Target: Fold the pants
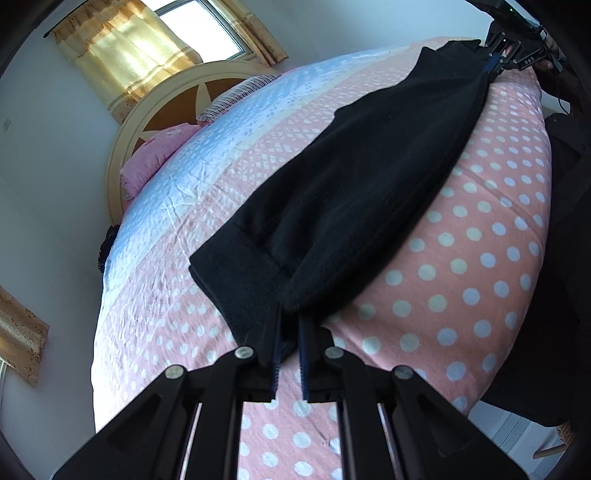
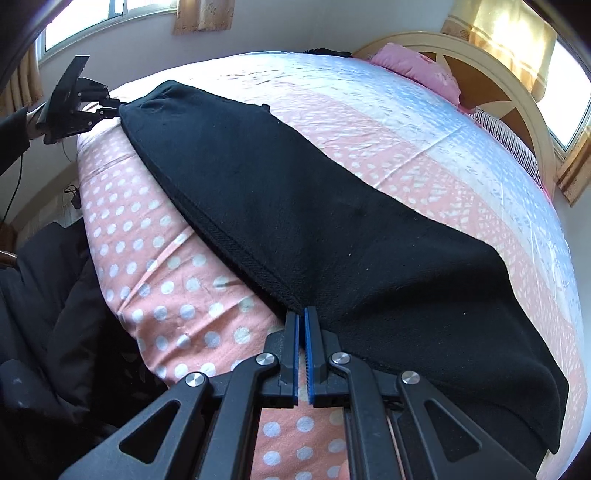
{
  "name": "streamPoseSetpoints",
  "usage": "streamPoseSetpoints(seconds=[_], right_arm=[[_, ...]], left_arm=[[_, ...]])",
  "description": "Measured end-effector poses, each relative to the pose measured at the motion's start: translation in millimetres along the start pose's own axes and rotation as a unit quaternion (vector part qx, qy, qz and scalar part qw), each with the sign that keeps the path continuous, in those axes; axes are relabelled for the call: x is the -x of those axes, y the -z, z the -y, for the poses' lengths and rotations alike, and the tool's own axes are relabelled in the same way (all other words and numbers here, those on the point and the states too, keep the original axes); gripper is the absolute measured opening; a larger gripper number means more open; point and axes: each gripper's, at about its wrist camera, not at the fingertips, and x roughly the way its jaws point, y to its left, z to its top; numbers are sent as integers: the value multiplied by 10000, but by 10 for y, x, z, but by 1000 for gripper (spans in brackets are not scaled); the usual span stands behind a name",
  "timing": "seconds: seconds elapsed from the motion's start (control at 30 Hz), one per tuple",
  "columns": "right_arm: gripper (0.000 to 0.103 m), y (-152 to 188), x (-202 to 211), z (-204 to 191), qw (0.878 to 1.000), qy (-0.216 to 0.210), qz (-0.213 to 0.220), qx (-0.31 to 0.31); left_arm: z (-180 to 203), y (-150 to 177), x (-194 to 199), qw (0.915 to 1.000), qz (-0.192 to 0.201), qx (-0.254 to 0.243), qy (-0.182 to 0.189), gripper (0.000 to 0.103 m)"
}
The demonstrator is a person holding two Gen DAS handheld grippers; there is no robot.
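Pants (image 1: 369, 166), black, stretched out on the bed cover (image 1: 461, 258) along its polka-dot side, one end at each gripper.

Left wrist view:
- Left gripper (image 1: 288, 314) with jaws nearly closed, a fold of black cloth pinched between the pads.
- Shows a ribbed band (image 1: 229, 277) at this end of the garment, lying flat on the cover just left of the fingers.
- Shows the right gripper (image 1: 493, 64) at the far end, clamped on the opposite edge, the cloth there lifted slightly off the cover.

Right wrist view:
- Right gripper (image 2: 301, 314) pressed all but together, blue pads meeting on the stitched edge of the pants.
- Shows the wide end of the garment draped to the right of the fingers, over the cover's edge, unseen from the other side.
- Shows the left gripper (image 2: 114, 107) at the far corner of the cloth, with a person's hand (image 2: 35, 123) and dark sleeve (image 2: 11, 125) behind it, and a cable (image 2: 14, 177) hanging below.

Surroundings:
- Headboard (image 1: 177, 96), cream with a star pattern, at the far end of the bed.
- Pink pillow (image 1: 155, 155) and striped pillow (image 1: 236, 96) against it, well apart from the pants.
- Yellow curtain (image 1: 125, 55) and window (image 1: 199, 26) above.
- Dark clothing (image 2: 55, 295) beside the bed, below the spotted edge.
- Nothing lying on the pants.
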Motion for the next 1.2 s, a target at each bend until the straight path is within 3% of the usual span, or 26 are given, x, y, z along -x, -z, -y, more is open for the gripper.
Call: streamPoseSetpoints(seconds=[0.07,0.1,0.13,0.2,0.23,0.37,0.47,0.53,0.63,0.7,0.8,0.87,0.97,1.03,1.17,1.2], right_arm=[[6,17,21,20,9999,-75,64,-44],[14,17,34,40,9999,-90,34,-106],[31,30,54,62,9998,-67,11,-161],[55,92,109,106,9997,59,47,-231],[56,142,151,138,9995,108,106,-292],[56,384,387,402,9946,199,410,-937],[56,591,632,736,9822,314,735,-1698],[56,729,777,964,9696,436,922,-2223],[56,1029,981,1344,9399,638,1178,-3140],[56,1256,1072,1591,9137,796,1286,-3773],[56,1603,1148,2004,8603,1048,1389,-4792],[56,1861,1186,2277,8145,1068,1508,-5500],[56,2101,1240,2499,7695,1179,1615,-6065],[56,2230,1297,2565,7496,1315,1745,-6247],[56,2490,1315,2634,7267,1150,2014,-6466],[56,2519,1279,2669,7272,1047,1964,-6493]], left_arm=[[13,6,-24,9996,-64,-79,-245,20],[7,4,-24,9994,-82,-94,-338,28],[-4,0,-1,9990,-103,-89,-435,39],[-40,2,57,9984,-173,-80,-530,52],[-59,18,98,9981,-180,-102,-579,59],[-182,-10,291,9974,-91,197,-690,62],[-90,-319,421,9972,427,340,-501,67],[118,-644,395,9967,719,90,-363,71],[541,-1172,277,9921,1189,-350,197,71],[848,-1517,165,9860,1458,-583,553,71],[1251,-1974,0,9787,1697,-656,954,71],[1515,-2273,-111,9756,1725,-688,1171,71],[1859,-2616,-187,9711,1743,-772,1437,71],[2057,-2773,-188,9677,1758,-823,1611,71],[2340,-2947,-215,9661,1639,-970,1744,71],[2404,-2990,-237,9663,1591,-993,1765,71]])
